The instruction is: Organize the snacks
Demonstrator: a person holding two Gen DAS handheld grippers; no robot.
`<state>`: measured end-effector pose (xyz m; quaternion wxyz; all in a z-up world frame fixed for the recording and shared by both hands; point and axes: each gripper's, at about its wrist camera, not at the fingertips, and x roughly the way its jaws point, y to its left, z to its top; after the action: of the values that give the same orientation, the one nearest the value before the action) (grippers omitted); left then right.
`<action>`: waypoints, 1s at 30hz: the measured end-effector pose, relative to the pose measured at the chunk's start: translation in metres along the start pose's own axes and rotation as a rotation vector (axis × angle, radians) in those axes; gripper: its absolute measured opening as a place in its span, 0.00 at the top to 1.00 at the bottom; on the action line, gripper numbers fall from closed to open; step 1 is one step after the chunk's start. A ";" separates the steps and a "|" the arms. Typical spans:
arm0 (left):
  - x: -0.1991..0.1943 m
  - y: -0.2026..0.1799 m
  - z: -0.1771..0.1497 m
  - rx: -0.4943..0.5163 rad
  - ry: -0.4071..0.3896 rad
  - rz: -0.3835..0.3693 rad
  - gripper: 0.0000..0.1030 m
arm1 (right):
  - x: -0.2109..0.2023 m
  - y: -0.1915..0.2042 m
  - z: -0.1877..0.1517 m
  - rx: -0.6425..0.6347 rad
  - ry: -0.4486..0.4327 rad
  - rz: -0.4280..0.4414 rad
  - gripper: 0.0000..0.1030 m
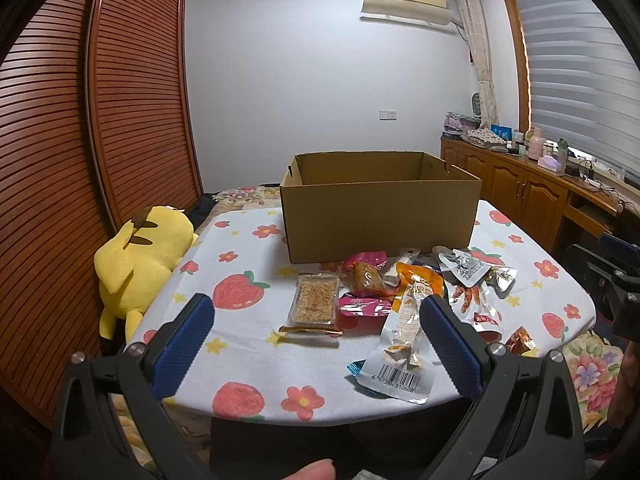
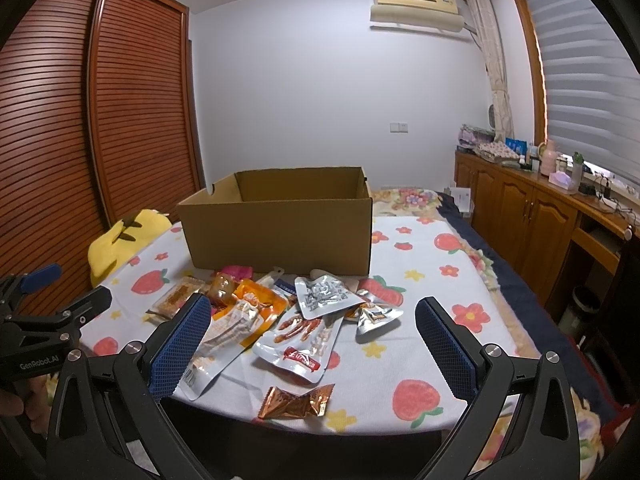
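A table covered by a white cloth [image 1: 248, 256] printed with strawberries and flowers is seen from both wrist cameras. At the far left, a yellow plush toy [image 1: 140, 256] is leaned against the table's edge, in front of a slatted wooden wardrobe [image 1: 132, 100]. An open brown cardboard box [image 1: 380, 208] is set upright toward the back of the table; what is inside it cannot be seen.

The snacks are scattered in a loose pile on the cloth just in front of the box. From left to right they are: a clear tray of golden crumbly snack [image 1: 316, 298], a pink-ended wrapper around a brown piece [image 1: 366, 276], a long orange-and-silver pouch [image 1: 404, 344] with a barcode at its near end, a silver pouch with black print [image 2: 326, 296], a clear pouch showing red-orange pieces [image 2: 300, 340], and a small copper foil wrapper [image 2: 296, 402] lying alone nearest the table's front edge.

The left gripper [image 1: 316, 316] is held above the near edge with its blue-padded fingers spread wide; nothing is gripped. The right gripper [image 2: 312, 318] is likewise spread wide and empty, hovering over the pile.

At far right, wooden cabinets [image 2: 520, 208] are lined under a window.
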<state>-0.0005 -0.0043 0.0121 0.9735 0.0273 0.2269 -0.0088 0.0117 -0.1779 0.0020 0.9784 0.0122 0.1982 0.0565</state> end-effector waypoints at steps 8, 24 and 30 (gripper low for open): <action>0.006 -0.001 -0.009 0.003 0.014 -0.010 0.00 | -0.006 -0.008 0.004 0.001 0.003 0.001 0.00; 0.051 -0.017 -0.018 0.033 0.147 -0.172 0.00 | 0.024 -0.033 -0.018 -0.011 0.111 0.079 0.00; 0.070 -0.037 -0.021 0.090 0.211 -0.239 0.00 | 0.044 -0.047 -0.035 -0.053 0.224 0.168 0.00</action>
<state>0.0522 -0.0400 -0.0398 0.9341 0.0445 0.3287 -0.1319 0.0437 -0.2196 -0.0496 0.9420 -0.0033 0.3029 0.1443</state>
